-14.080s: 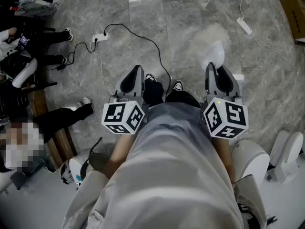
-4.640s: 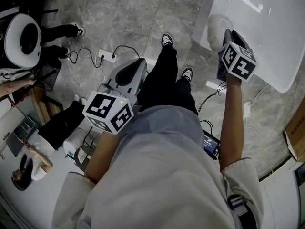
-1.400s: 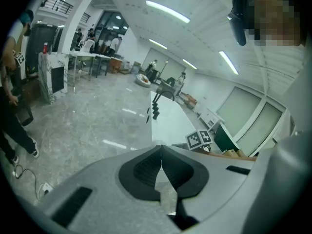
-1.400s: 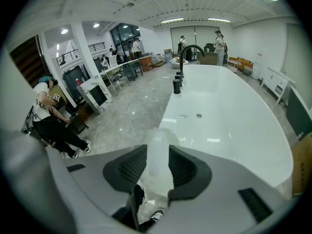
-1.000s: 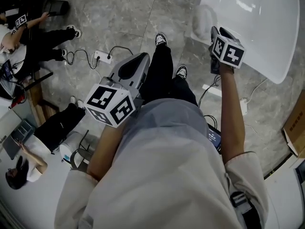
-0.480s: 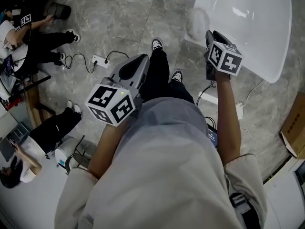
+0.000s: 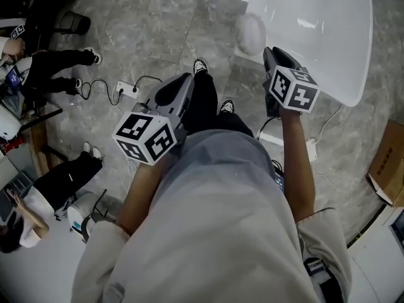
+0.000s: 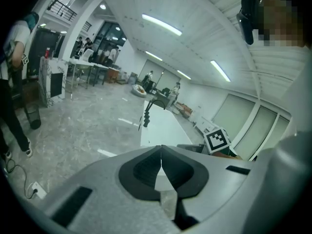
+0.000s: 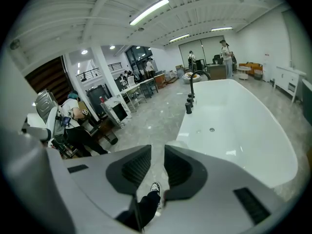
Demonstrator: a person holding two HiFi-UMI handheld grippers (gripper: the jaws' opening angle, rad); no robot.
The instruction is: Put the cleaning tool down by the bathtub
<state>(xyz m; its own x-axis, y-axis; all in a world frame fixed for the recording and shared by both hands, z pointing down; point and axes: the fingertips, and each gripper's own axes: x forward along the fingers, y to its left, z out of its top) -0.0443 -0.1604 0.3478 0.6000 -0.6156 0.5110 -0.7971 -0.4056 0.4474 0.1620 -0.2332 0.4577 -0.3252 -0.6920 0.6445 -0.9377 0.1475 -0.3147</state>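
Two grippers are showing in the head view: the left gripper [image 7: 182, 81] is hanging over the grey stone floor [image 7: 158, 17] by the person's leg, while the right gripper [image 7: 273, 52] is reaching toward the white bathtub [image 7: 315, 30]. The cleaning tool [image 7: 250, 32], a pale fluffy thing, is lying on the floor just beside the tub's outer wall and just ahead of the right gripper, apparently apart from it. In the left gripper view, the left gripper [image 8: 161, 147] is keeping its fingers pressed together at the tips, with nothing in them. In the right gripper view, the right gripper [image 9: 157, 152] is drawing its spread fingers closed with only floor showing between them, beside the bathtub [image 9: 234, 126]. The tool itself is not showing clearly there. The put-down is looking finished, and the next move is probably calling for lifting the right gripper away without brushing the tool.
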